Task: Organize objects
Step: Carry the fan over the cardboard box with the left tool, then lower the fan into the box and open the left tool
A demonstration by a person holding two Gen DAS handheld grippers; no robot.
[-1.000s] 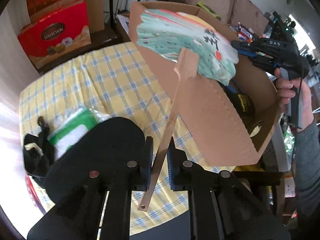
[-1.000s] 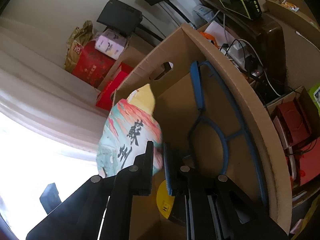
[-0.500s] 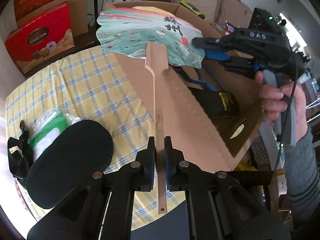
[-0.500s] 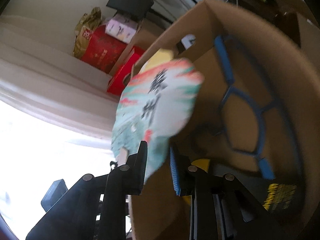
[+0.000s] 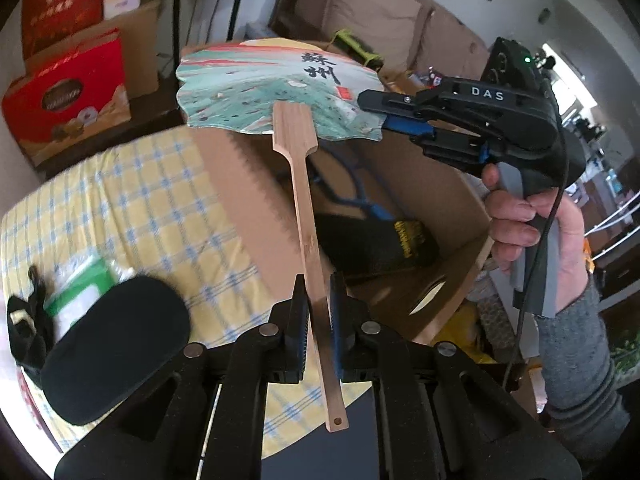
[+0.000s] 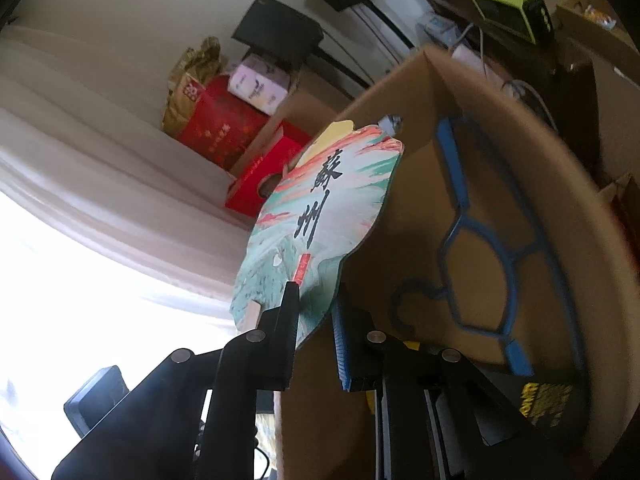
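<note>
A paper fan (image 5: 260, 88) printed in teal and red hangs level above an open cardboard box (image 5: 248, 208). My left gripper (image 5: 318, 296) is shut on its wooden handle (image 5: 306, 216), whose end sticks out below the fingers. My right gripper (image 5: 378, 114) is at the fan's right edge. In the right wrist view the fan (image 6: 320, 216) has its edge in the right gripper (image 6: 316, 304), lying against the left finger. A gap shows to the blue pad while the jaws are closing. The box (image 6: 520, 160) holds a blue hanger (image 6: 460, 200) and a black item with yellow lettering (image 5: 380, 240).
The box stands on a table with a yellow checked cloth (image 5: 140, 184). On the cloth to the left lie a green and white packet (image 5: 84, 284), a black oval pouch (image 5: 116, 340) and a black strap (image 5: 24, 320). Red gift boxes (image 5: 68, 92) stand behind. A hand (image 5: 528, 232) holds the right gripper.
The fan has risen out of the box and turned from steeply tilted to nearly level. The right gripper's jaws have parted around its edge. The left gripper still clamps the handle.
</note>
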